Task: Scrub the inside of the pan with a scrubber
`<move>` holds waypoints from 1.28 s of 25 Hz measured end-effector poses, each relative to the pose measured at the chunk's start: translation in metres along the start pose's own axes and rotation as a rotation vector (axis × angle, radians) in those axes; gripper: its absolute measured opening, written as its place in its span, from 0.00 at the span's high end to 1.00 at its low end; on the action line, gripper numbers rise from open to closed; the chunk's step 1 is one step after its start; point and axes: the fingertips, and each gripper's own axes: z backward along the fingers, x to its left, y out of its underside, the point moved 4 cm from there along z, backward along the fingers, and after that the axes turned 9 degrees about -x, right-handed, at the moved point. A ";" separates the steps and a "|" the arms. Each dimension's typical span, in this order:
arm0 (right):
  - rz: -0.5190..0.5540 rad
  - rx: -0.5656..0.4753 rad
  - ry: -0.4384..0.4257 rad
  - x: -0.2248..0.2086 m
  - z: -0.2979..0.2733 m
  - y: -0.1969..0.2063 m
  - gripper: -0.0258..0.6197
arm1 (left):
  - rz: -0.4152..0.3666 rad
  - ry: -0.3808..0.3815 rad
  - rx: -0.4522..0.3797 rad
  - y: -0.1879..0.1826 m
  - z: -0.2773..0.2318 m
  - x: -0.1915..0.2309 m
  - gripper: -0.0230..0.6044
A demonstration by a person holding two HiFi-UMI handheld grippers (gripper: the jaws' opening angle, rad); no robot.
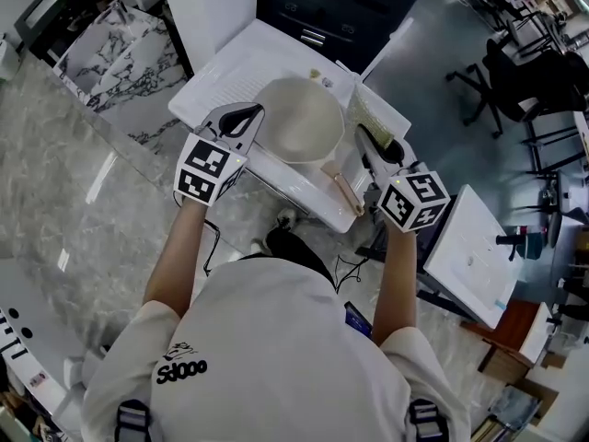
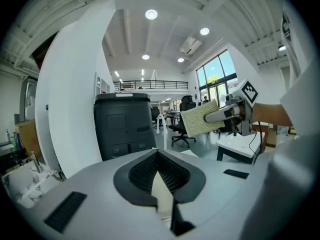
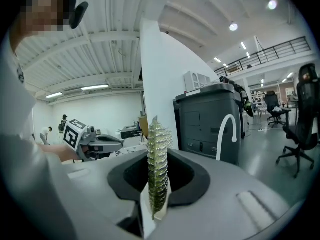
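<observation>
A cream pan (image 1: pixel 296 118) with a wooden handle (image 1: pixel 342 190) sits on the white counter (image 1: pixel 230 72) below me. I hold both grippers raised above it, one on each side. My right gripper (image 1: pixel 370 140) is shut on a flat yellow-green scrubber (image 1: pixel 366 110), which stands edge-on between its jaws (image 3: pixel 158 169). The left gripper view shows that scrubber (image 2: pixel 199 120) face-on. The left gripper (image 1: pixel 245 114) hangs over the pan's left rim. Its pads (image 2: pixel 145 169) meet at the tip with nothing between them. It also appears in the right gripper view as the left gripper (image 3: pixel 107 145).
A dark grey cabinet (image 2: pixel 122 126) stands behind the counter, and a white curved faucet (image 3: pixel 226 129) rises beside it. A small white table (image 1: pixel 474 247) is to my right, with office chairs (image 1: pixel 502 72) beyond. A white pillar (image 2: pixel 75 99) stands at the left.
</observation>
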 end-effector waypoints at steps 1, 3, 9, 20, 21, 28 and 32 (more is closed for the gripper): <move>-0.025 0.002 -0.008 -0.005 -0.005 0.001 0.84 | 0.011 -0.002 -0.002 -0.001 -0.003 0.003 0.96; -0.048 0.014 -0.024 -0.014 -0.016 0.006 0.84 | 0.019 -0.009 0.004 -0.002 -0.010 0.010 0.96; -0.018 0.064 -0.050 -0.040 -0.041 0.018 0.84 | 0.014 -0.012 0.025 -0.001 -0.045 0.028 0.96; 0.007 0.185 -0.101 -0.072 -0.074 0.062 0.84 | 0.063 -0.028 0.074 0.025 -0.088 0.053 0.96; 0.011 0.199 -0.101 -0.075 -0.076 0.067 0.84 | 0.065 -0.027 0.078 0.027 -0.089 0.054 0.96; -0.043 0.265 -0.096 -0.086 -0.094 0.096 0.84 | 0.084 0.020 0.105 0.039 -0.108 0.062 0.96; -0.091 0.287 -0.058 -0.094 -0.105 0.108 0.84 | 0.099 0.060 0.126 0.048 -0.120 0.069 0.96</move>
